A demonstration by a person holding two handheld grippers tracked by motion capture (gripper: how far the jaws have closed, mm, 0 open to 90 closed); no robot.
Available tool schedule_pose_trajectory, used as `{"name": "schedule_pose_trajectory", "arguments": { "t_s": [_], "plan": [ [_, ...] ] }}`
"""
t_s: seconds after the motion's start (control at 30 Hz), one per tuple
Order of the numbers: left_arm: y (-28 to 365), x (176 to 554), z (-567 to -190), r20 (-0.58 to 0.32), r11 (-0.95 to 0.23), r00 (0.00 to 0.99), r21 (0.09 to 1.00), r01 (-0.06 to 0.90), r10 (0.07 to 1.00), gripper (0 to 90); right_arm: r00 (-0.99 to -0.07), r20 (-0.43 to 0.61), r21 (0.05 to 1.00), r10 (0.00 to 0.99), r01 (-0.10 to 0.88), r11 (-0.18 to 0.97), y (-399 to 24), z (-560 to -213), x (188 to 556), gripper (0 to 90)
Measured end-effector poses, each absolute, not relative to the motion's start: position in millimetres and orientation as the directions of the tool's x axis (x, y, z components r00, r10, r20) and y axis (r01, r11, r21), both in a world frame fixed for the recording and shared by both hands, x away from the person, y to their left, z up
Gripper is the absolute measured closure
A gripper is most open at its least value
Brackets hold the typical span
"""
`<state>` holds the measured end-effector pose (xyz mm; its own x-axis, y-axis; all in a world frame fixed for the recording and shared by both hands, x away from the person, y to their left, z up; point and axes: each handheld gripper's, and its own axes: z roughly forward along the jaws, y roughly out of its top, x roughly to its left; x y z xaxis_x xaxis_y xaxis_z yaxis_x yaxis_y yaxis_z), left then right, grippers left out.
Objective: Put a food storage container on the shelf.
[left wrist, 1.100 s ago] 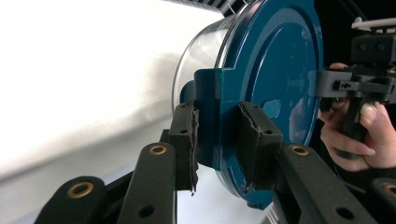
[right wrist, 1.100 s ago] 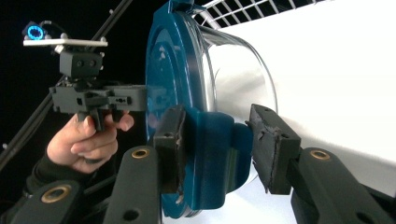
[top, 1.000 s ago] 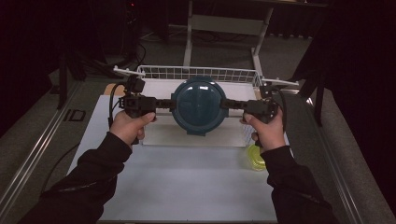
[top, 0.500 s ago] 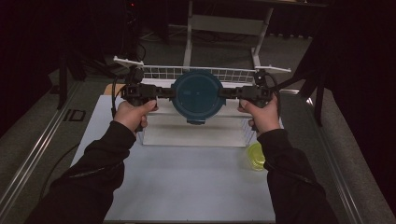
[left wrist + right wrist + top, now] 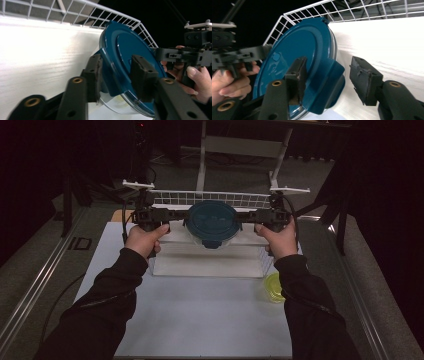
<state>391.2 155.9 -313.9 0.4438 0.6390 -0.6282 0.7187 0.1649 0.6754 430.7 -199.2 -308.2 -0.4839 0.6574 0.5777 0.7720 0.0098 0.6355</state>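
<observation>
A round clear container with a teal lid (image 5: 212,222) sits low inside the white wire basket (image 5: 210,197), between my two grippers. My left gripper (image 5: 183,218) reaches its left edge, my right gripper (image 5: 243,216) its right edge. In the left gripper view the lid (image 5: 130,50) has its rim and a clip between the jaws of the left gripper (image 5: 117,75), which have just been opening. In the right gripper view the right gripper (image 5: 329,75) straddles a clip of the lid (image 5: 299,47). Its jaws have just been opening too, and one pad (image 5: 364,80) stands clear of the clip.
The basket has a white floor (image 5: 45,50) and a wire wall at the back (image 5: 362,7). A small yellow-green round thing (image 5: 273,287) lies on the white table (image 5: 200,320) by the person's right forearm. A metal stand rises behind the basket.
Both hands carried the container away from the person, deeper into the basket. The right hand shifted most.
</observation>
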Motion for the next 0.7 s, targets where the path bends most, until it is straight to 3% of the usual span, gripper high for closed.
{"name": "schedule_pose_trajectory", "arguments": {
  "t_s": [0.27, 0.47, 0.57, 0.7],
  "plan": [
    [161.6, 362.2, -309.1, -0.542, 0.119, 0.535, 0.766, 0.632, 0.648, 54.9, -0.539, 0.485, 0.729, 0.688, 0.685, 0.023, -206.7, -288.5, 406.0, 44.6],
    [157.0, 337.3, -318.6, -0.478, 0.064, 0.600, 0.813, 0.579, 0.641, 48.4, -0.621, 0.484, 0.763, 0.617, 0.645, 0.051, -194.9, -281.3, 372.2, 51.9],
    [155.2, 327.1, -328.0, -0.454, 0.037, 0.621, 0.825, 0.564, 0.639, 47.9, -0.657, 0.473, 0.770, 0.587, 0.632, 0.087, -184.7, -285.5, 355.7, 65.9],
    [154.3, 314.5, -339.3, -0.431, 0.018, 0.649, 0.841, 0.541, 0.628, 40.7, -0.687, 0.476, 0.768, 0.549, 0.629, 0.123, -172.2, -298.1, 340.8, 86.2]
  ]
}}
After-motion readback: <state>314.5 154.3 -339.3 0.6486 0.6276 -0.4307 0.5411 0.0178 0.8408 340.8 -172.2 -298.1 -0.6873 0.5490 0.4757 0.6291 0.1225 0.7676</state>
